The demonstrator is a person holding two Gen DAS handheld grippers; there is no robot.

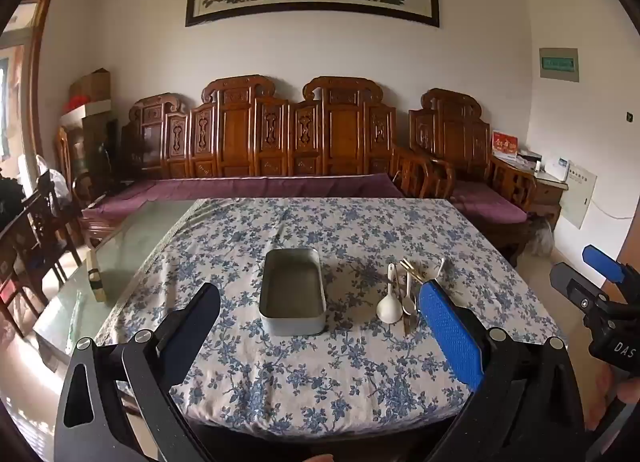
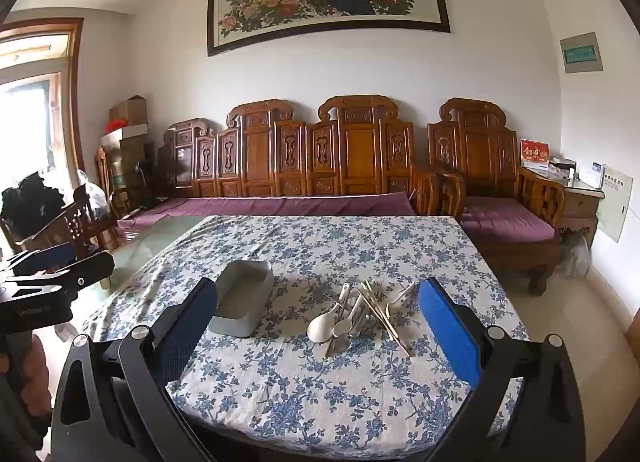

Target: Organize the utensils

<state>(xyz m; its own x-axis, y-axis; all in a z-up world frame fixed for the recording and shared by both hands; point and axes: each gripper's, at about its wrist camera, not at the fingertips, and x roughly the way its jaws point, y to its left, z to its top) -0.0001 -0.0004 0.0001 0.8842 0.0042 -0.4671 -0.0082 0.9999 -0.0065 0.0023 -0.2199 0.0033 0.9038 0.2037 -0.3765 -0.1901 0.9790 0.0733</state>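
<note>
the left gripper (image 1: 320,302) is spread wide with nothing between its fingers, hanging above the near edge of the table (image 1: 132,238). the right gripper (image 2: 318,298) is equally wide and bare. in the left wrist view the right-side finger (image 1: 448,330) covers the 3 o'clock side of the utensil pile (image 1: 400,298), so only a white ladle-like spoon (image 1: 389,308), a metal spoon and the tips of some chopsticks (image 1: 412,266) show there. the right wrist view gives the whole pile (image 2: 360,314): white spoons (image 2: 322,328), metal pieces and chopsticks (image 2: 384,314) crossed over each other in a heap; how many pieces there are is hard to make out. the metal tin (image 1: 292,294) sits open on the floral cloth (image 1: 320,374), at 9 o'clock of the pile and apart from it, its inside bare in the left view; in the right view the left-side finger (image 2: 188,326) hides the near corner of the tin (image 2: 242,306) at about 7 o'clock. each view catches the other gripper only at its rim, cut off: the right one at 3 o'clock (image 1: 600,294) in the left view, the left one at 9 o'clock (image 2: 52,278) in the right view. the bare glass table edge shows at 9 o'clock beyond the cloth. behind stands a carved wooden sofa (image 2: 320,158).
</note>
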